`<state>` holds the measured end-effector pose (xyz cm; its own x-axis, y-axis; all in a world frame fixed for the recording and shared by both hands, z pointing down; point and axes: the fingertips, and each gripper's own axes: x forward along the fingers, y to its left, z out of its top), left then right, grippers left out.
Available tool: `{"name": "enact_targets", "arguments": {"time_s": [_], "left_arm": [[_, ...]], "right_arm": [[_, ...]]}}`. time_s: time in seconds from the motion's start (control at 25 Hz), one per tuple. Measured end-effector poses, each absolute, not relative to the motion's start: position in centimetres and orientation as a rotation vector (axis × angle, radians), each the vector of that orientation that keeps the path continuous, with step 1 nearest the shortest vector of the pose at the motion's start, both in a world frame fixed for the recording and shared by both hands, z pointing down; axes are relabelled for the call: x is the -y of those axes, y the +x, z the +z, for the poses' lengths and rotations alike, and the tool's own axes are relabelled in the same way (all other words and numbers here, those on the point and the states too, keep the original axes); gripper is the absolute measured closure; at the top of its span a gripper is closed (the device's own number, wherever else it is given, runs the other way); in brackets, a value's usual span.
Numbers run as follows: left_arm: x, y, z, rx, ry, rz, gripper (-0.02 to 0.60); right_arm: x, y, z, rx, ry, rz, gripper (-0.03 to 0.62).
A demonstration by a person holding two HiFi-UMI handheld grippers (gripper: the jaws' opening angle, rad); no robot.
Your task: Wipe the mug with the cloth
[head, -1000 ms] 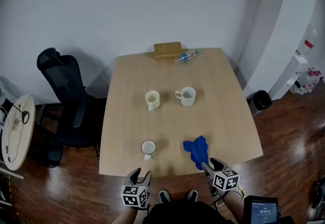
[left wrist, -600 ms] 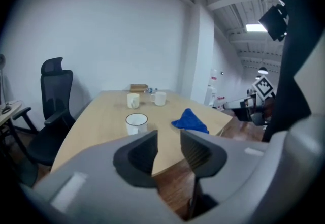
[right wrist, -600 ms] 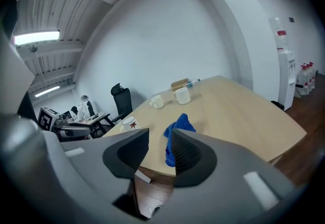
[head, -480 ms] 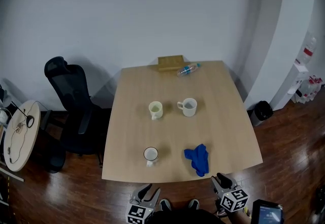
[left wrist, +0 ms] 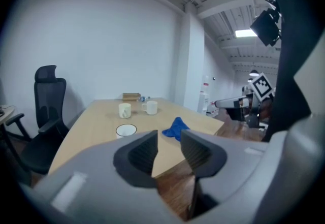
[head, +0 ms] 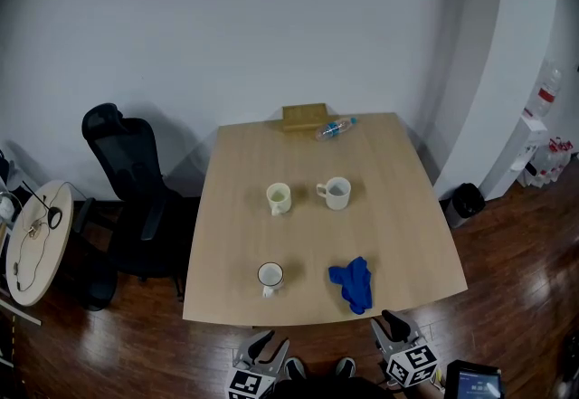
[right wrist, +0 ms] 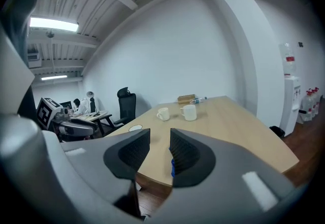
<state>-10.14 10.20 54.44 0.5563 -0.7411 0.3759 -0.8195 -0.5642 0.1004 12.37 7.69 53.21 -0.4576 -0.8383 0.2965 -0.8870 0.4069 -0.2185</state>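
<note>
A white mug (head: 269,276) stands near the table's front edge, with a crumpled blue cloth (head: 352,283) to its right. The left gripper view shows the same mug (left wrist: 126,130) and cloth (left wrist: 175,127) ahead. My left gripper (head: 269,347) hangs off the table's front edge, below the mug. My right gripper (head: 389,327) hangs below the cloth. Both pairs of jaws have just been closing. Each still shows a narrow gap with nothing in it (left wrist: 169,136) (right wrist: 160,136). In the right gripper view, the cloth (right wrist: 172,167) is mostly hidden behind a jaw.
A cream mug (head: 279,198) and another white mug (head: 336,193) stand mid-table. A wooden block (head: 303,115) and a plastic bottle (head: 333,128) lie at the far edge. A black office chair (head: 127,180) and a round side table (head: 32,239) are left; a black bin (head: 468,201) is right.
Both grippers have drawn back from the table's front edge toward me, and their jaws have narrowed. The right one is now farther from the cloth.
</note>
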Motion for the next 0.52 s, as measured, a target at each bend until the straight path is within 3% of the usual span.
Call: {"name": "enact_targets", "arguments": {"time_s": [0.52], "left_arm": [[-10.64, -10.29, 54.71, 1.292, 2.534, 0.437, 0.440]], "right_arm": [[-7.42, 11.77, 52.29, 2.526, 1.560, 0.446, 0.467]]}}
